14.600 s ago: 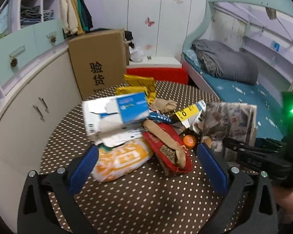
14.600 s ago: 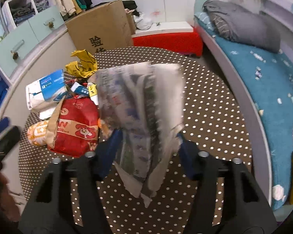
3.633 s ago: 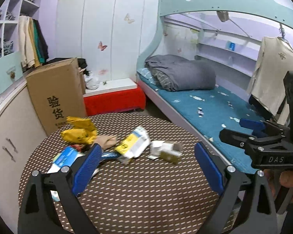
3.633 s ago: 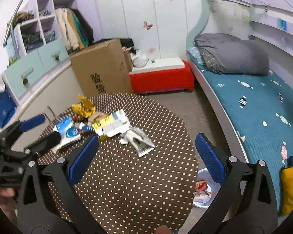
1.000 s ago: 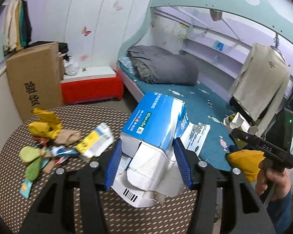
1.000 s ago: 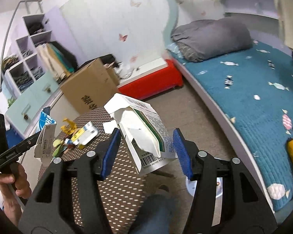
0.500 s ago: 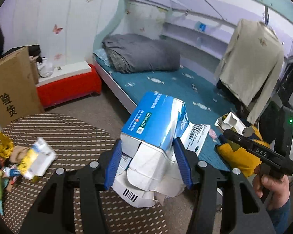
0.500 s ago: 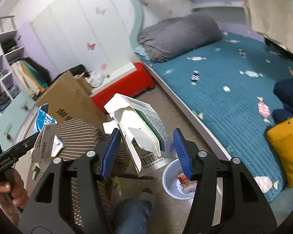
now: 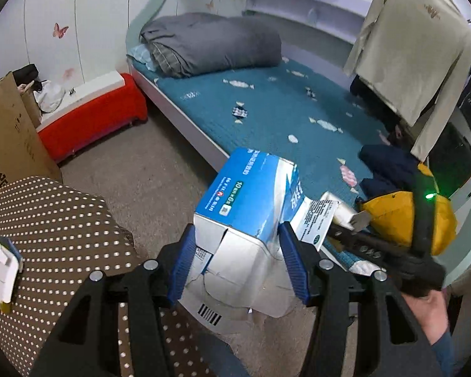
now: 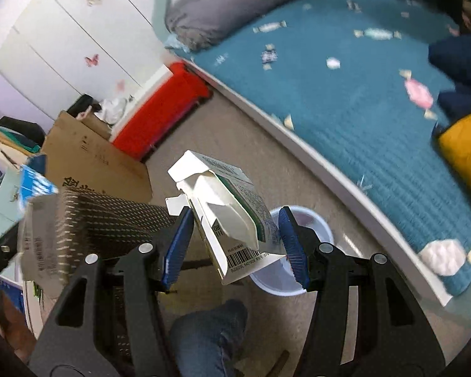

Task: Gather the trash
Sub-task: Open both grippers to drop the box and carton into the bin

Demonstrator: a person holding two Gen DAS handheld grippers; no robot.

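Observation:
My left gripper (image 9: 235,260) is shut on a torn blue and white carton (image 9: 248,194), held above the floor beside the table. My right gripper (image 10: 234,242) is shut on an opened white and green carton (image 10: 229,207), held just above a white bin (image 10: 307,220) on the floor. In the left wrist view the right gripper (image 9: 339,223) shows at the right with its carton. In the right wrist view the blue carton (image 10: 34,185) shows blurred at the left.
A brown dotted round table (image 9: 56,226) stands at the left with leftover packaging (image 9: 0,260) at its edge. A teal bed (image 9: 282,110) with a grey duvet, a red bench (image 9: 91,122), a cardboard box (image 9: 6,135) and my leg (image 10: 204,339) are around.
Both grippers swung away from the table toward the bed and downward, still holding their cartons. The white bin has come close under the right gripper.

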